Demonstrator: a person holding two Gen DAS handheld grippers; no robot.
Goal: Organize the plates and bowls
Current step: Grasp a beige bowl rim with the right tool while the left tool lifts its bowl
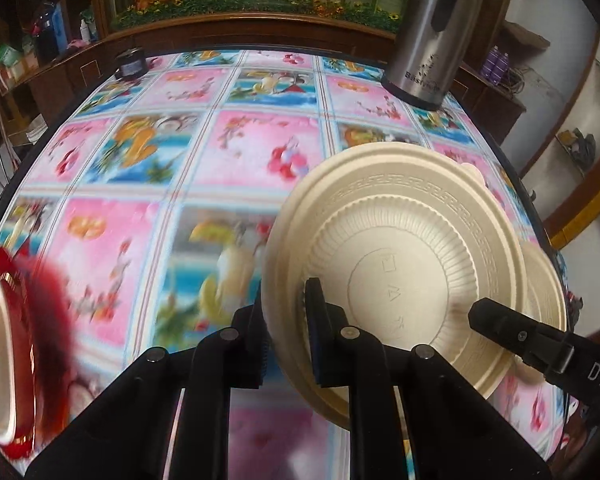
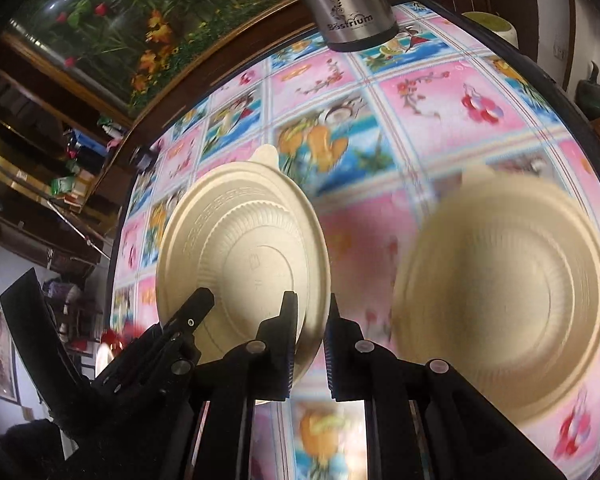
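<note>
A cream plastic plate (image 1: pixel 400 248) is held tilted above the table by both grippers. My left gripper (image 1: pixel 286 312) is shut on its left rim. My right gripper (image 2: pixel 312 320) is shut on the plate's (image 2: pixel 244 256) right rim; a right finger (image 1: pixel 500 320) shows in the left wrist view. A cream bowl (image 2: pixel 508 292) sits on the table to the right, blurred; its edge (image 1: pixel 544 280) peeks from behind the plate. A red-rimmed bowl (image 1: pixel 8 348) is at the far left.
The table has a pink and blue flowered cloth (image 1: pixel 180 152). A steel thermos (image 1: pixel 432 44) stands at the back right, also in the right wrist view (image 2: pixel 344 0). A small dark jar (image 1: pixel 130 64) sits at the back left. Wooden cabinets lie beyond.
</note>
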